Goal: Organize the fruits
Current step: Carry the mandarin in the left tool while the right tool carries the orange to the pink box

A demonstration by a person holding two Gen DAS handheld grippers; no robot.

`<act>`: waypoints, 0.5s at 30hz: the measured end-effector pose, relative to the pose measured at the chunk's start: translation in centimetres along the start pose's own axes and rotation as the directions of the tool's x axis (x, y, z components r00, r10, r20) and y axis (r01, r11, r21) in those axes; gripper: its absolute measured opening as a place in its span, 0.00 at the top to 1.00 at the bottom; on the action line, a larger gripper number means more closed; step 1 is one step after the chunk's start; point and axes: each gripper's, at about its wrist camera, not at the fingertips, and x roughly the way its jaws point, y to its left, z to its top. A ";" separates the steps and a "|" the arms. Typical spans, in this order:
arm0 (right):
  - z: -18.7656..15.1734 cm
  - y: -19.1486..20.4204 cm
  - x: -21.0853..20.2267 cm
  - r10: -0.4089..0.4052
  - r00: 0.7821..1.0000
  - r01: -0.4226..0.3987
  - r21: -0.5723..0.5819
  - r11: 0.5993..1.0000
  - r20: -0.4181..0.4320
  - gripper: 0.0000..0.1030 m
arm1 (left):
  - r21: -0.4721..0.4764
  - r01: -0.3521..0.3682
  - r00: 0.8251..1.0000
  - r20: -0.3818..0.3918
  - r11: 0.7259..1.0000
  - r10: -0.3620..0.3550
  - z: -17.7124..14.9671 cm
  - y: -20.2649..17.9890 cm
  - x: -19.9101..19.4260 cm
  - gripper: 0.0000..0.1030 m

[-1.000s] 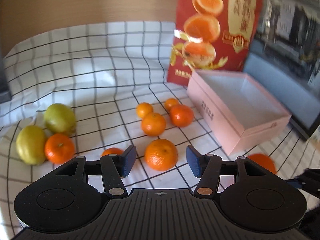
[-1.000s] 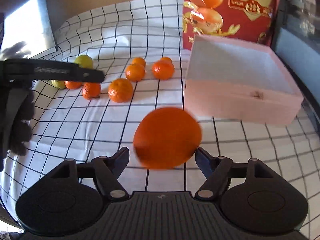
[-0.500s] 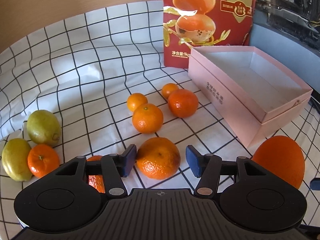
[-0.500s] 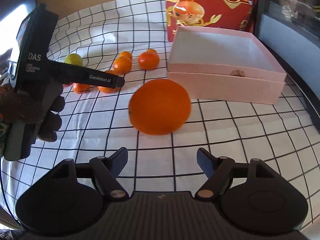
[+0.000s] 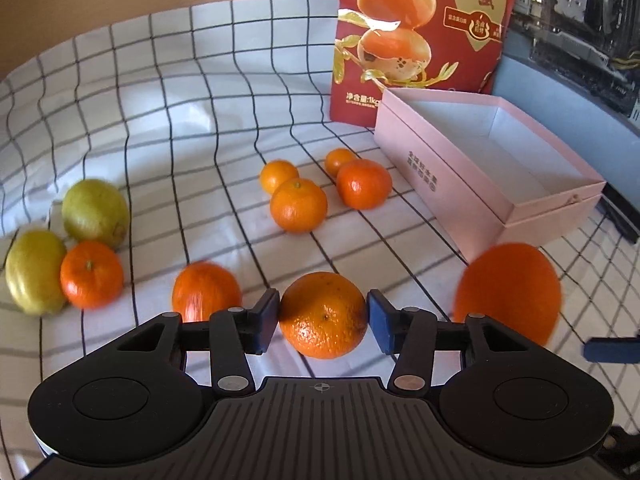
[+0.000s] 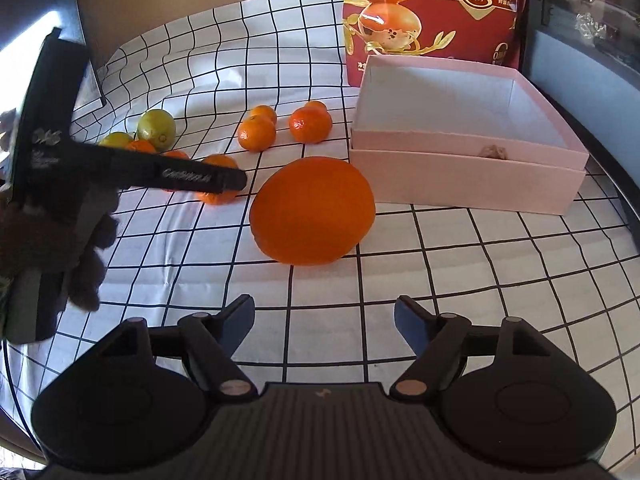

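My left gripper (image 5: 322, 322) is open with a speckled mandarin (image 5: 323, 316) between its blue pads; the left pad sits at the fruit and the right pad stands just off it. My right gripper (image 6: 324, 320) is open and empty, drawn back from a big orange (image 6: 312, 211) that lies on the checked cloth beside the empty pink box (image 6: 464, 176). The big orange also shows in the left wrist view (image 5: 508, 292). Other mandarins (image 5: 298, 205) and two yellow-green lemons (image 5: 95, 212) lie on the cloth to the left.
A red snack bag (image 5: 416, 36) stands behind the pink box (image 5: 480, 172). Dark equipment (image 5: 580, 28) is at the far right. In the right wrist view the left gripper and gloved hand (image 6: 60, 208) fill the left side. The cloth (image 6: 460, 280) has a black grid.
My left gripper has moved forward until the speckled mandarin sits between its pads. My right gripper has drawn back from the big orange, which now rests on the cloth.
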 end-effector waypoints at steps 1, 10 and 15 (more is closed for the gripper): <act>0.0 0.1 0.1 0.000 1.000 0.000 0.000 1.000 -0.001 0.25 | -0.009 0.006 1.000 -0.003 1.000 -0.006 -0.3 0.1 -0.5 0.48; 0.0 0.4 -0.3 0.008 1.000 -0.007 -0.026 1.000 0.026 0.25 | -0.053 0.049 0.996 -0.078 0.997 -0.053 -3.6 0.5 -4.8 0.48; 0.1 1.1 -0.1 -0.004 0.999 0.006 -0.058 0.998 0.032 0.24 | -0.134 0.047 0.994 -0.092 0.990 -0.059 -4.1 1.0 -4.5 0.48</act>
